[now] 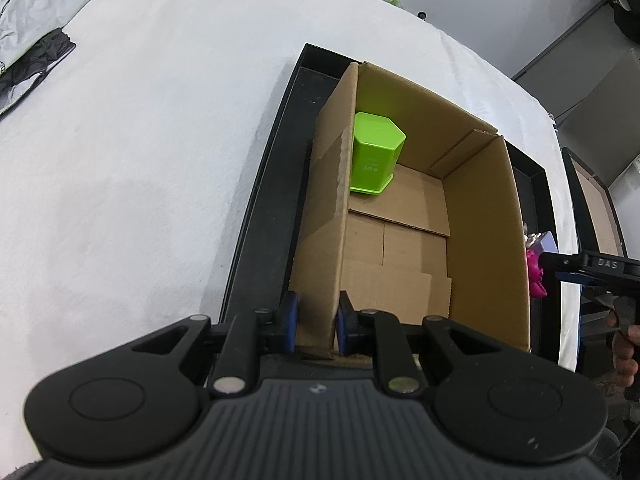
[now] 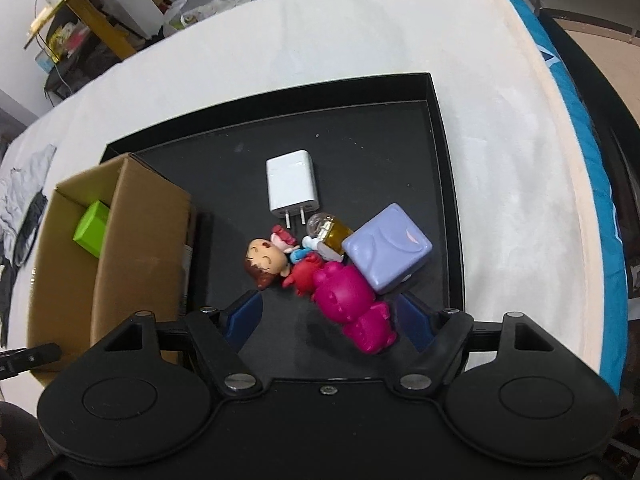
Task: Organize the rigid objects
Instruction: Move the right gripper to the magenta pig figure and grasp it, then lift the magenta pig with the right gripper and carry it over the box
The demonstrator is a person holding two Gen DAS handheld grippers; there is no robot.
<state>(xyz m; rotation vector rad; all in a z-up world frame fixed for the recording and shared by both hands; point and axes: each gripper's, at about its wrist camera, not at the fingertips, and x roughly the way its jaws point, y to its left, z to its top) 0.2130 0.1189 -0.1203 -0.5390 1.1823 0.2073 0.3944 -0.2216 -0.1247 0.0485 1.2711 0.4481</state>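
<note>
A: What lies ahead of the right claw (image 2: pixel 327 322)?
B: A black tray (image 2: pixel 444 152) on a white bed (image 2: pixel 500 120). The claw's blue pads stand apart, not pressing anything; a magenta figure (image 2: pixel 354 308) lies between them, toward the right pad.
A: And beyond it?
B: A small doll (image 2: pixel 269 261) and a lilac cube (image 2: pixel 388 254), then a white charger (image 2: pixel 292 184) farther off.
A: To the left?
B: A cardboard box (image 2: pixel 132 236) holding a green container (image 2: pixel 91 229).

Cluttered workroom: white-covered table (image 2: pixel 400 32)
</note>
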